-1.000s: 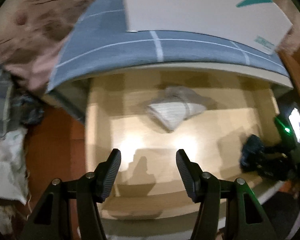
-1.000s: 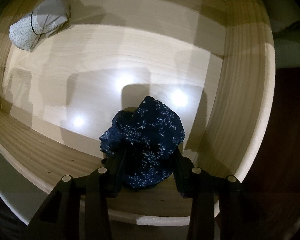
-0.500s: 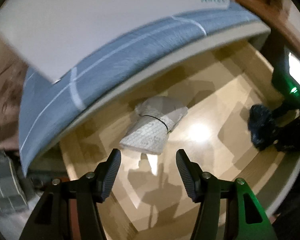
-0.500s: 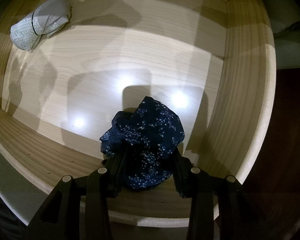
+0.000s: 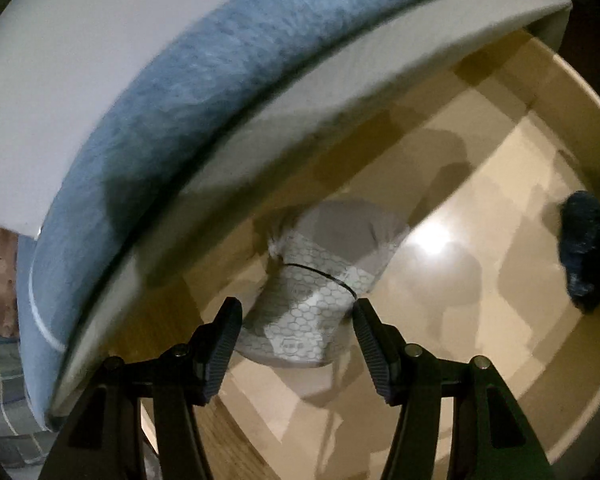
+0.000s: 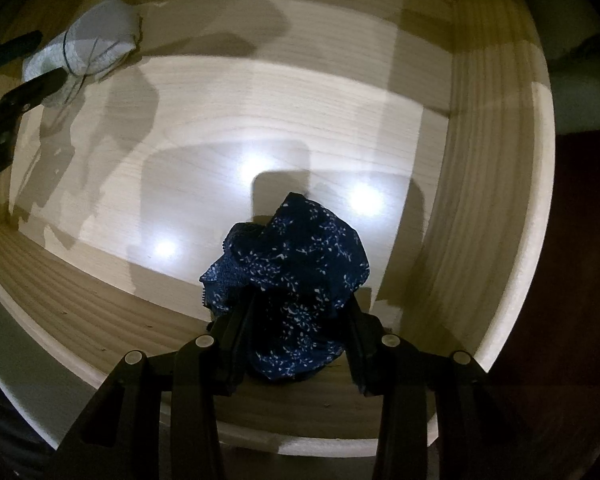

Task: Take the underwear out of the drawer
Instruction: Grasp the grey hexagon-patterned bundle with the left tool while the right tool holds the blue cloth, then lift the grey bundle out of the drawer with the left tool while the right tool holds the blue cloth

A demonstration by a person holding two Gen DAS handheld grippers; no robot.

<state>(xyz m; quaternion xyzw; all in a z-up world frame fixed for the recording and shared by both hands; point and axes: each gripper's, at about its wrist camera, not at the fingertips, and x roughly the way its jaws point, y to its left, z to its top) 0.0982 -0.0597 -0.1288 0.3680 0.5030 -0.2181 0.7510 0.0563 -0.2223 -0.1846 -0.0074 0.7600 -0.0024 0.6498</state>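
Note:
A pale wooden drawer [image 6: 496,216] stands pulled out below me. My right gripper [image 6: 296,320] points down into its near right corner, shut on a bunched navy floral underwear [image 6: 300,264]; that dark bundle [image 5: 584,252] shows at the right edge of the left wrist view. A rolled grey and white underwear [image 5: 320,276] with a honeycomb print lies at the drawer's back left. My left gripper [image 5: 296,328] is open, its fingers straddling the roll's near end without pressing it. The same roll [image 6: 88,48] and the left gripper's fingers [image 6: 36,88] appear at the upper left of the right wrist view.
A blue quilted mattress edge [image 5: 204,92] with a white base hangs over the back of the drawer, close above the roll. A white sheet [image 5: 60,60] lies on top of it. Checked fabric [image 5: 0,400] sits at the far left. The drawer's floor [image 6: 260,120] reflects lamp spots.
My left gripper has rolled and dropped into the drawer toward the grey and white roll, which now sits between its open fingers. The right gripper has kept still, holding the navy underwear.

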